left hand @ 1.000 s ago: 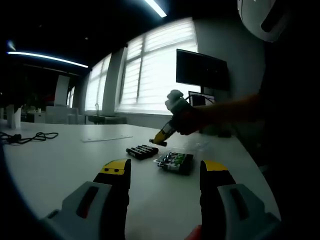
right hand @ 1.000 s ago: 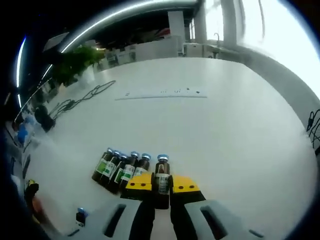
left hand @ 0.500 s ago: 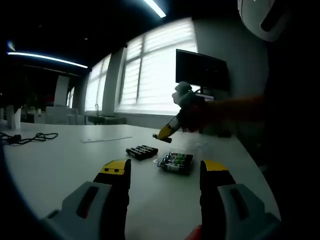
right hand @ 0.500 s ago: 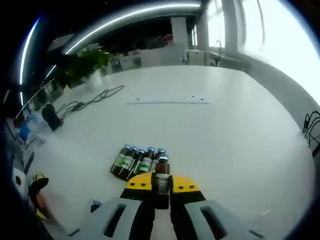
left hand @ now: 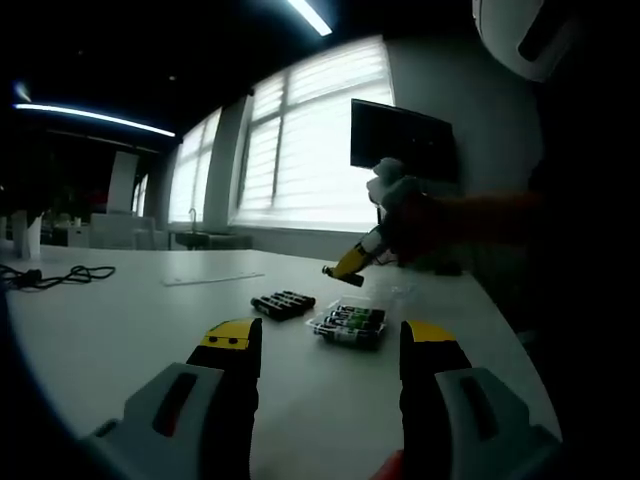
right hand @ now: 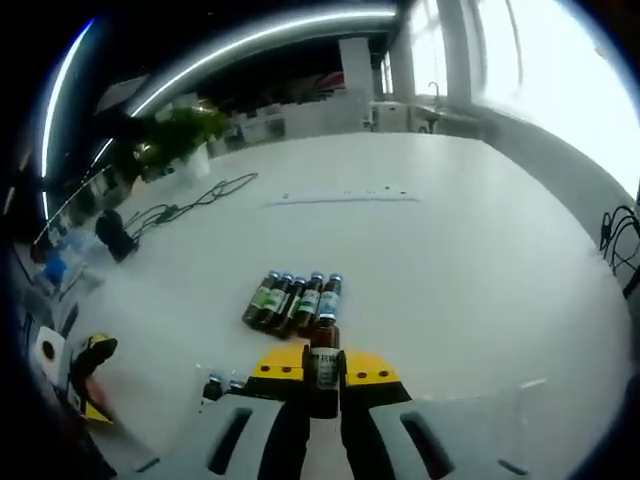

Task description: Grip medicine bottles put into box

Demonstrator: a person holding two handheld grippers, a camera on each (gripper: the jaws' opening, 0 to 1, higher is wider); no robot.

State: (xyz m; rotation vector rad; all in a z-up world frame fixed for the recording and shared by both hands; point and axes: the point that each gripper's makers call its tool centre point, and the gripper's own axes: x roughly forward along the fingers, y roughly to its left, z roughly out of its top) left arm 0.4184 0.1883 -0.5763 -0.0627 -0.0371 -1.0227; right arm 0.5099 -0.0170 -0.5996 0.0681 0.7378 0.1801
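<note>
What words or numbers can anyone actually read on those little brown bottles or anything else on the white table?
None can be read.
Small brown bottle with a pale label, shut between the right gripper jaws: print too blurred.
Row of brown bottles with green and white labels lying on the white table: labels too small.
Clear plastic box of bottles: nothing legible.
Dark wall screen: blank.
</note>
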